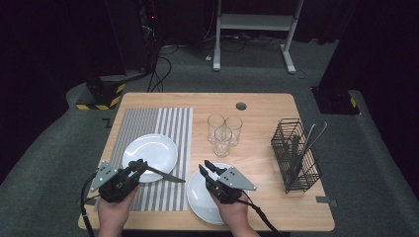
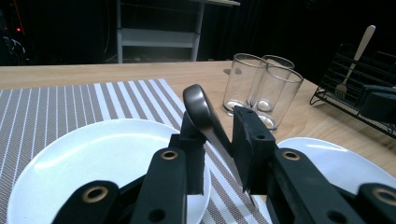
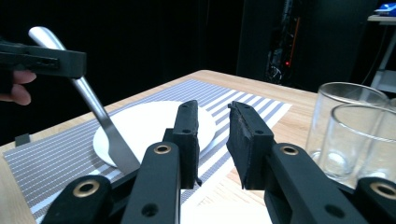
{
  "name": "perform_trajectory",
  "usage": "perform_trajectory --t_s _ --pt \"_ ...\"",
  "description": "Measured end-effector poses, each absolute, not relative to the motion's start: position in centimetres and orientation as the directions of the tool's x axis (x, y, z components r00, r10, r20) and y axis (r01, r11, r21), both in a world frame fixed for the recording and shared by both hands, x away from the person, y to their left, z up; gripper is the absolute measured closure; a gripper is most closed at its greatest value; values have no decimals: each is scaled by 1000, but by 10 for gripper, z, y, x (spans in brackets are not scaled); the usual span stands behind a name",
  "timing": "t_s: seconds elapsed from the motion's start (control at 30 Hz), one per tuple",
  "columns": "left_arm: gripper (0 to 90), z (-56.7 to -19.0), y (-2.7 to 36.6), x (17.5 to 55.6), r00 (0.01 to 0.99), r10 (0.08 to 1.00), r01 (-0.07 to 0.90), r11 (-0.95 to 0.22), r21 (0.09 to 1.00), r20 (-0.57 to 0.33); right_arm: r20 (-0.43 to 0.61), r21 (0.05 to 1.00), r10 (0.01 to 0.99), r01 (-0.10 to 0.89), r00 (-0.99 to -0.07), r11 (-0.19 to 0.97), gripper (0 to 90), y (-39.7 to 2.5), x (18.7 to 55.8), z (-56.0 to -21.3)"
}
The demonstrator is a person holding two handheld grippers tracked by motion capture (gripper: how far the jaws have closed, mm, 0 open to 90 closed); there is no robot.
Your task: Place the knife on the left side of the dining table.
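Gripping a knife (image 1: 165, 175), the left hand-held gripper (image 1: 140, 167) hovers beside the plate (image 1: 148, 148) on the placemat (image 1: 170, 123). The right hand-held gripper (image 1: 206, 168) hangs released; laying the knife down remains, I judge.

Wooden table (image 1: 257, 101), striped placemat (image 1: 170, 123), glasses (image 1: 223, 129), rack (image 1: 295, 155)

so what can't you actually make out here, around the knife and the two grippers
- Knife tip: in the left gripper view, cut off behind the left gripper.
- Near plate: in the high view, partly covered by the right gripper and its hand.
- Cutlery in the wire basket: in the high view, too small to tell the pieces apart.
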State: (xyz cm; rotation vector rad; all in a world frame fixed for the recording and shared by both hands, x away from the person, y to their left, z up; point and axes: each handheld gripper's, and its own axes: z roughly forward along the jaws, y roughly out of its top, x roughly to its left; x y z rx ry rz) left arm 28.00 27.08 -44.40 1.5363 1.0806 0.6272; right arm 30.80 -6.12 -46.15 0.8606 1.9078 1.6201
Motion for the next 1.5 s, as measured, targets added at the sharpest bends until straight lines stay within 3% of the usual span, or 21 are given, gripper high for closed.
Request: perform_trajectory --t_s 1.13,1.5 --pt "688 -463 291 286 421 891 284 48 958 -169 3 959 841 240 -541 151 655 -113 323 -478" --pt "668 -478 304 285 413 886 287 92 953 -210 10 956 874 260 -486 134 617 -134 325 -483"
